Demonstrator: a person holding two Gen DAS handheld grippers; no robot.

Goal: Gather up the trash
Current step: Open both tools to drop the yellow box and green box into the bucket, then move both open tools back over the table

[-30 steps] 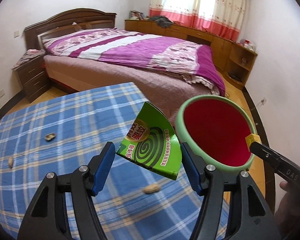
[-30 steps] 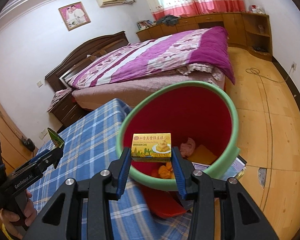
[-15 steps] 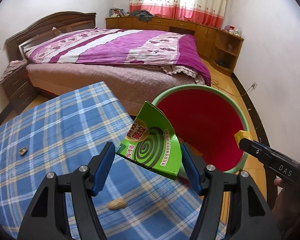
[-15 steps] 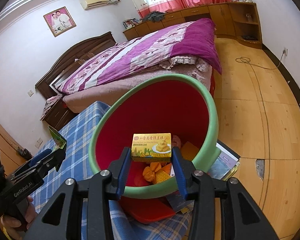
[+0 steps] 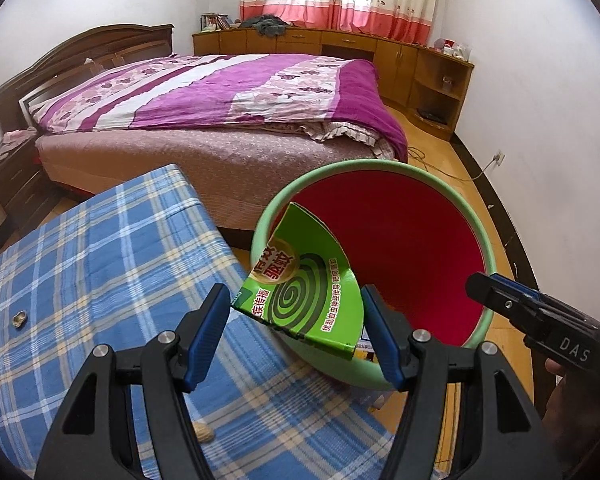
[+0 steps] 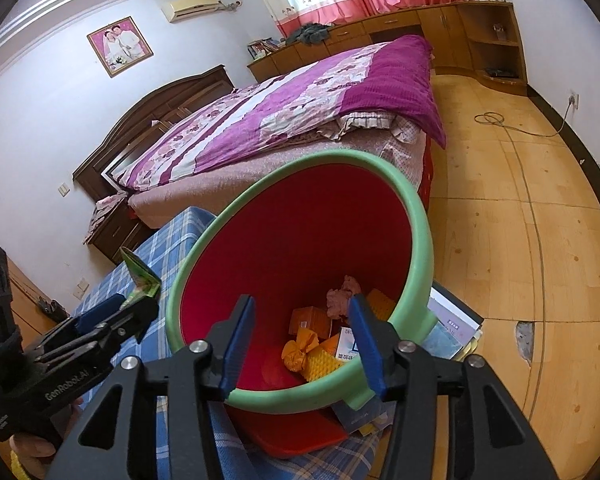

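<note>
Left wrist view shows the left gripper clamped on a green mosquito-coil box, its jaws narrowed onto the two sides of the carton, which tilts with its upper corner over the near rim of the red bin. From this angle the bin's interior reads as plain red wall; its contents are hidden behind the box and the near rim. On the blue plaid tablecloth this view alone shows a peanut partly hidden by the gripper's frame and a pale scrap of shell farther left. The right gripper enters from the right edge, seen side-on, so its gap cannot be judged here.

Right wrist view settles that: the right gripper stands wide, nothing between its blue pads, poised above the bin's mouth. It also looks down into the bin, where trash lies at the bottom: an orange crumpled wrapper, a pink wad, a small orange box and a white-and-blue carton partly behind the right finger. The green box shows only as a thin edge above the left gripper, just beside the bin's rim. Papers on the floor are largely cut off by the bin.
</note>
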